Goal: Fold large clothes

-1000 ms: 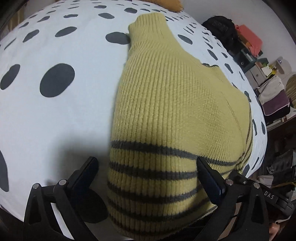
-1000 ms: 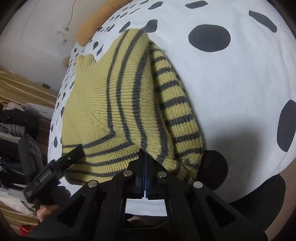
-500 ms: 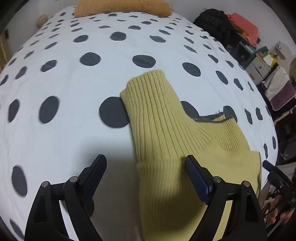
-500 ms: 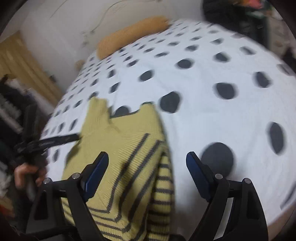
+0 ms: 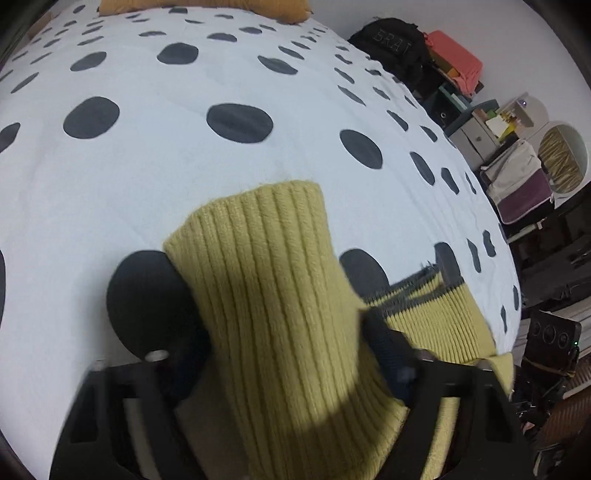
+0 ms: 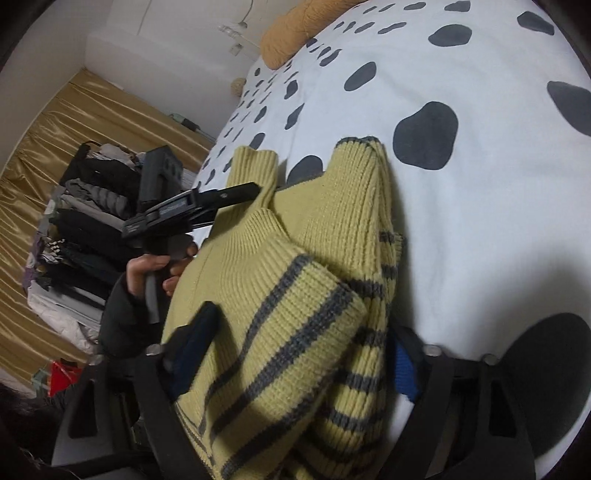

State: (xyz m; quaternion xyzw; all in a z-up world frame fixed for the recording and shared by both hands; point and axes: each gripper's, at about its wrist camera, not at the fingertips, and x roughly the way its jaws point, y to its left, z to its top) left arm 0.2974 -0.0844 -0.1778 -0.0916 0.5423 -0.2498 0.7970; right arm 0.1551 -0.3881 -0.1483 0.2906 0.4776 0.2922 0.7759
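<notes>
The yellow ribbed-knit sweater with grey stripes [image 6: 295,314] lies folded into a thick bundle at the near edge of the white, black-spotted bedspread [image 5: 258,166], so most folding seems done. Both the left gripper [image 5: 284,350] and the right gripper [image 6: 295,354] have just been closing around it, whether gripping yet I cannot tell

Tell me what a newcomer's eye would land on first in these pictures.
The yellow knit sweater with grey stripes lies bunched at the near edge of the white bedspread with big dark dots. Each hand-held gripper straddles it: the left around the plain ribbed neck, the right around the striped folds. An orange pillow lies at the bed's far end.
</notes>
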